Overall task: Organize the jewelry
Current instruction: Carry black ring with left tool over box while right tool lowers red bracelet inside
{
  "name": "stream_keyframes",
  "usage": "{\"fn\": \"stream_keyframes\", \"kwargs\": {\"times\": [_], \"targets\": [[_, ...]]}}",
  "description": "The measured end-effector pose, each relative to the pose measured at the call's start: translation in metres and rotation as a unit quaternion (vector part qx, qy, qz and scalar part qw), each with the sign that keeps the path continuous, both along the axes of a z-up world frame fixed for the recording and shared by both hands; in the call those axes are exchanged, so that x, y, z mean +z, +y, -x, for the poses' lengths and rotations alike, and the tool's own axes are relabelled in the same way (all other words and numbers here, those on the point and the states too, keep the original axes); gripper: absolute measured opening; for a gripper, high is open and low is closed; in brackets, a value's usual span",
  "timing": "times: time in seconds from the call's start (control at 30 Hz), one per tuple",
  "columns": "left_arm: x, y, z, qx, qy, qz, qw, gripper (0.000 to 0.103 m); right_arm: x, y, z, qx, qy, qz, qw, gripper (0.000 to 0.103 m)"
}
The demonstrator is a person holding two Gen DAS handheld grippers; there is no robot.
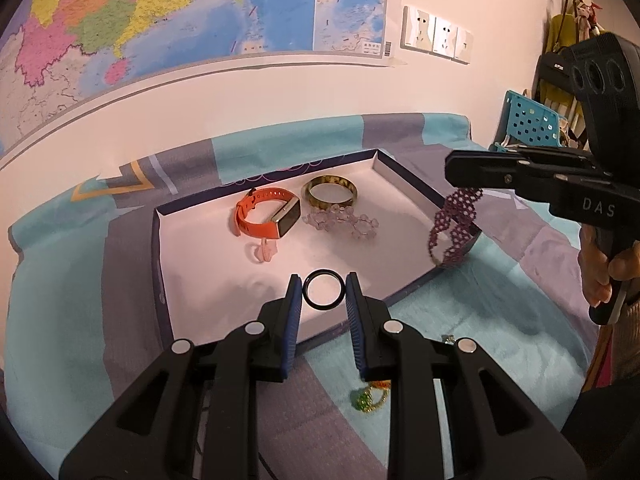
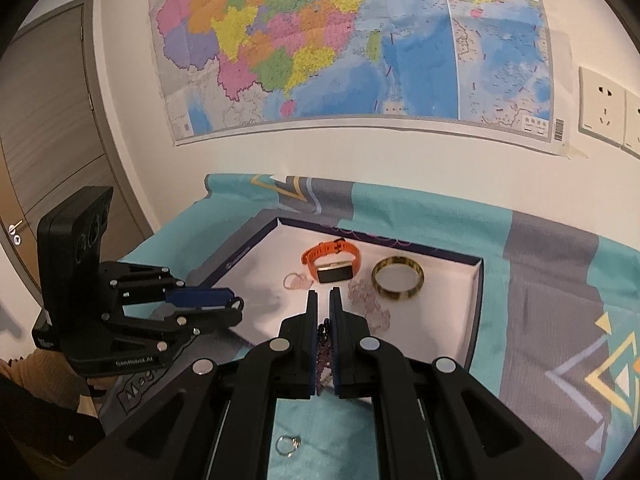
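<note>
- The left hand-held gripper has its blue-padded jaws partly closed around a thin black ring. The ring stands with its opening facing the camera, its rim apparently touching both pads, though the contact on the right pad is hard to make out. It hangs just above the near edge of the shallow white-lined tray.
- Inside the tray, from left to right, lie an orange-strapped smartwatch, a pale pink flower ring just in front of it, a translucent beaded bracelet, and a gold-and-dark bangle lying flat behind the beads.
- The right hand-held gripper has its jaws fully closed on a purple beaded mesh bracelet. The bracelet dangles with its long axis hanging down, over the tray's right rim.
- Both loads sit at the tray's border, the left one nearer the open white floor; the coming move for each looks like a short carry inward over the tray.
- On the teal and grey cloth covering the tabletop, a green and gold trinket and a small silver ring are not yet in the tray.
</note>
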State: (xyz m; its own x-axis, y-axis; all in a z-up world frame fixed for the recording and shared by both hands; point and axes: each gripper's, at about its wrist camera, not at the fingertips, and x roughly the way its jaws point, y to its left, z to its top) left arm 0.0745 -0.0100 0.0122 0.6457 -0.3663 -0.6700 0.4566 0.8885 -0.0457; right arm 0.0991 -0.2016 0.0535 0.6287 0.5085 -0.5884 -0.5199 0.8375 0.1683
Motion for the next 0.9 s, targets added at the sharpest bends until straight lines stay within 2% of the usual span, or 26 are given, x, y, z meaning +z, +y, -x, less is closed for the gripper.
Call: {"fn": "stream_keyframes", "kwargs": {"times": [0.57,0.9], "targets": [[-0.019,-0.008,-0.046,0.016,0.028,-0.012,0.9994,0.023,-0.022,0.024,-0.054,-0.005,0.025,0.005,1.0,0.004],[-0.034,-0.011,-0.067,0.024,0.051,-0.021,0.9982,0.023,-0.039,0.027,-0.077,-0.006,0.051,-0.012,0.999,0.004]]}}
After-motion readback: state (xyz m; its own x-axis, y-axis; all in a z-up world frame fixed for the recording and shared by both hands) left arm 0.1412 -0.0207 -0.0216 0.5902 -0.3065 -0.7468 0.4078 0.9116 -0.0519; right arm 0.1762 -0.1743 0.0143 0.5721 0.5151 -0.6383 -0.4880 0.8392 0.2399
